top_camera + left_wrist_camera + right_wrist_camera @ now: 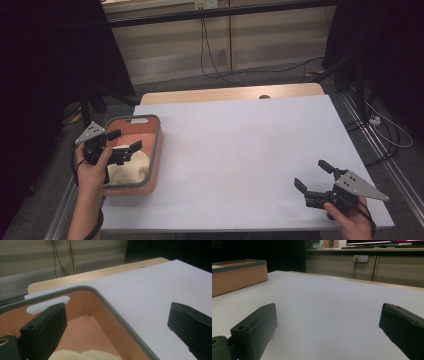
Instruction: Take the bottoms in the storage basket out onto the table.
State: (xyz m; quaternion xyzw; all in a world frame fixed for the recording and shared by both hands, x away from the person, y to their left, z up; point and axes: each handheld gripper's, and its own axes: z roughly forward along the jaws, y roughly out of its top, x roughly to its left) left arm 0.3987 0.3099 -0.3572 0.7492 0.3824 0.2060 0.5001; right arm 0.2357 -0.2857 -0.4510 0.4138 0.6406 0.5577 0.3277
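Note:
A salmon-pink bin with a grey rim (156, 150) stands at the table's left edge. A cream-coloured cloth (131, 169) lies inside it, and shows pale yellow (85, 356) at the bottom of the left gripper view. My left gripper (124, 141) hovers open over the bin, one jaw above the bin's inside (82, 332) and the other above the white table. My right gripper (313, 175) rests low near the table's front right corner, open, with nothing between its jaws. From it the bin (237, 275) stands far off to the left.
The white table top (240, 150) stretches between the bin and my right gripper. A wooden strip (230, 93) runs along its far edge. Cables (210, 55) and cabinets lie beyond on the floor. A metal rail (385, 165) runs past the right edge.

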